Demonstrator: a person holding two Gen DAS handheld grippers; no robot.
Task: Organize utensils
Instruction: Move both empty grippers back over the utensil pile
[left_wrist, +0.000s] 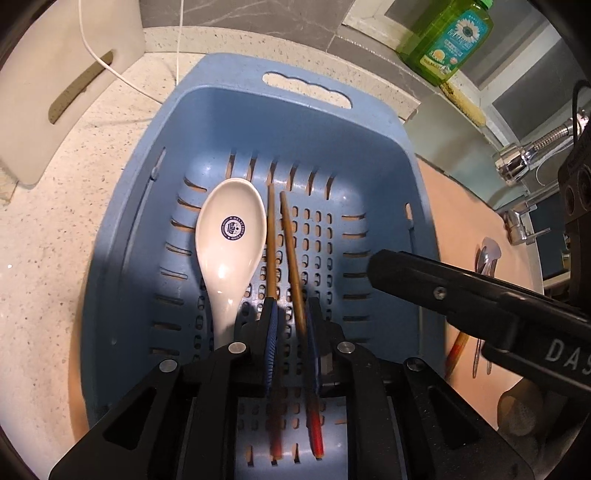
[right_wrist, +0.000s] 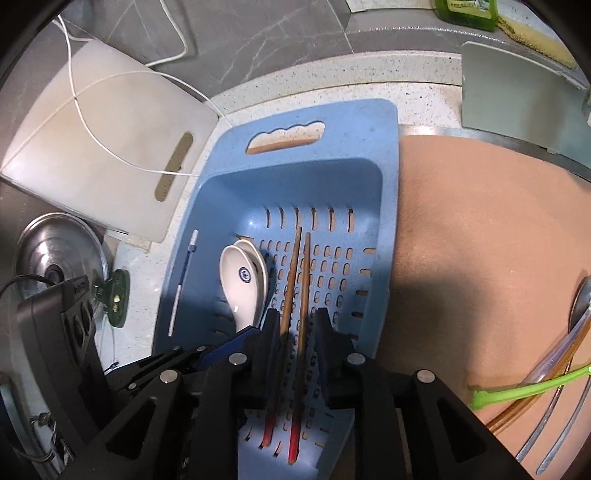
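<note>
A pair of slim brown wooden chopsticks with red ends (left_wrist: 291, 258) lies lengthwise on the slotted floor of a pale blue plastic drain basket (left_wrist: 373, 122), just beside a white ceramic soup spoon with a round blue emblem (left_wrist: 231, 236). The basket sits on a speckled stone table (left_wrist: 44, 236).

The left gripper (left_wrist: 290, 321) hangs over the sticks with its fingers slightly spread: both sticks run between them, and the pads do not appear to press. The right gripper (right_wrist: 297, 328) straddles the same pair, its fingers likewise a little apart and seemingly not pinching.

The chopsticks look light, stiff and smooth, likely to roll or slip apart, so a hold across both near mid-length seems safest. The spoon is glossy and breakable; its narrow handle is the natural place to grip.
</note>
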